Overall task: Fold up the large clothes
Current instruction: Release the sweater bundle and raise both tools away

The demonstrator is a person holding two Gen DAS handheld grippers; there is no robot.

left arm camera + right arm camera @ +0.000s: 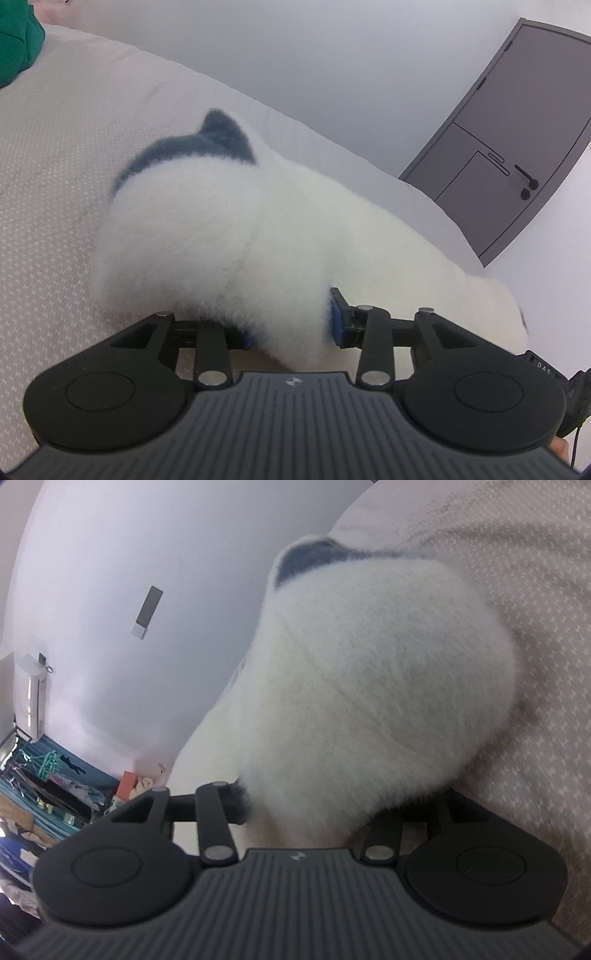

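Fluffy white fleece (236,236) lies bunched on the bed (55,184), well away from the door (517,147). Left claw (291,332) and right claw (314,812) straddle its near edge; whether their pads still pinch is unclear. Thick pile could spring open once let go, undoing the fold.

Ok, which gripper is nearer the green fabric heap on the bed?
Left. The green fabric heap lies far left of the left gripper; the right gripper sits further right.
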